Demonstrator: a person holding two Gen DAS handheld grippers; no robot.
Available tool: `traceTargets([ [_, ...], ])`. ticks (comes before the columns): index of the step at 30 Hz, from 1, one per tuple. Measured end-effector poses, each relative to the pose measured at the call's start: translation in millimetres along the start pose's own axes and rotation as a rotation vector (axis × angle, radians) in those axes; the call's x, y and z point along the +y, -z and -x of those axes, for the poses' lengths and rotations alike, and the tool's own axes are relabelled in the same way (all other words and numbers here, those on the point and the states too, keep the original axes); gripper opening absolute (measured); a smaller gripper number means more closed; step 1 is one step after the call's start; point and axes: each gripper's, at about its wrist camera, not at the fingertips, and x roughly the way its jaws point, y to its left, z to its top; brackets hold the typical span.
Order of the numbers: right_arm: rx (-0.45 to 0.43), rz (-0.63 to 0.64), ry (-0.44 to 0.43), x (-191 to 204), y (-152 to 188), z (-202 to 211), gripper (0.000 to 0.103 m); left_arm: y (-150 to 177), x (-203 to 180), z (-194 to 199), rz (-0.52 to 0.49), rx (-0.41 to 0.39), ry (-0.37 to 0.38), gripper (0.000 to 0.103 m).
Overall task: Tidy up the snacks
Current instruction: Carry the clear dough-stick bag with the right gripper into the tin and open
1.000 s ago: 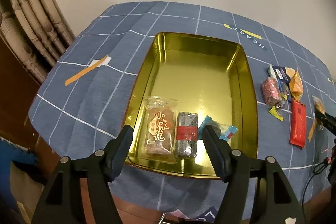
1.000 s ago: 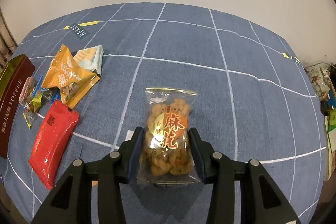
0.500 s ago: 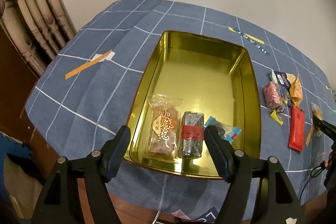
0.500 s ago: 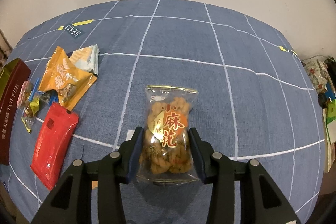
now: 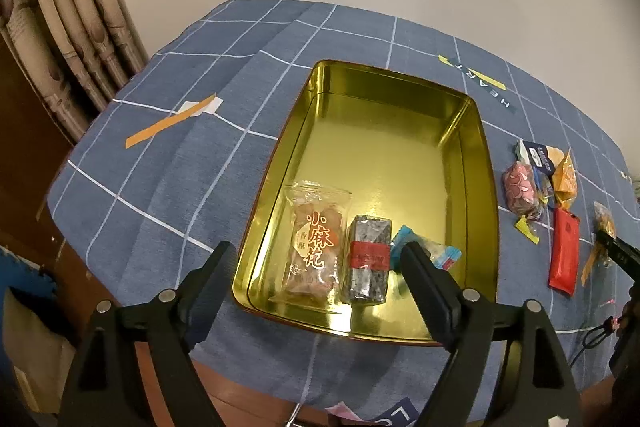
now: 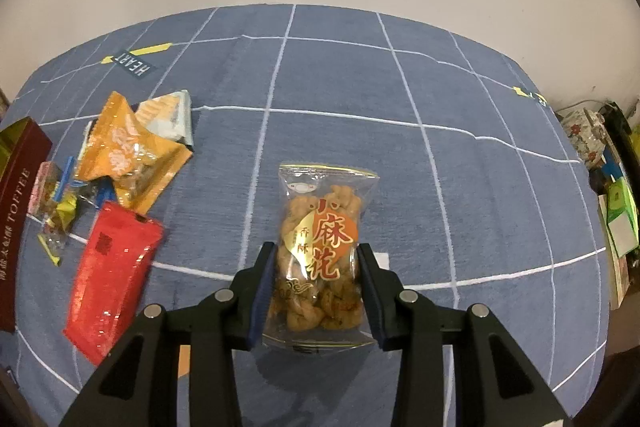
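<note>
Right claw [image 6: 316,291] closing on the clear bag of twisty fried snacks [image 6: 322,255], on the blue worktop [image 6: 460,187].
Its bottom edge hides behind the fingers. Left claw [image 5: 316,267] opens wide above the gold tin [image 5: 478,163], holding nothing.

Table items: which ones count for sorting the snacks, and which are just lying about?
Job:
gold tin
twist-snack bag, right gripper closing on it
red packet
orange packet

Lying about:
orange tape strip
HEART label

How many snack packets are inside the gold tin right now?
3, side by side at the gold rectangular tin's near end: clear twisted-dough packet, dark red-banded bar, blue-edged candy wrapper, partly hidden.
</note>
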Motion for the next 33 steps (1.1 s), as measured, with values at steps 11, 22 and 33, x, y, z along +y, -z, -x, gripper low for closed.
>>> traceTargets([
  [11,-0.08,0.008,-0.016,24.7,-10.3,38.6,0.04,-2.5,5.7,4.4,0.029,-0.035,-0.032,0.081],
  [22,-0.099,0.066,-0.327,121.7,-30.8,83.3,0.04,-6.4,37.6,8.5,0.175,-0.06,-0.107,0.081],
  [33,-0.021,0.228,-0.543,244.9,-6.6,98.6,0.04,-5.2,55.5,7.8,0.264,-0.05,-0.104,0.081],
])
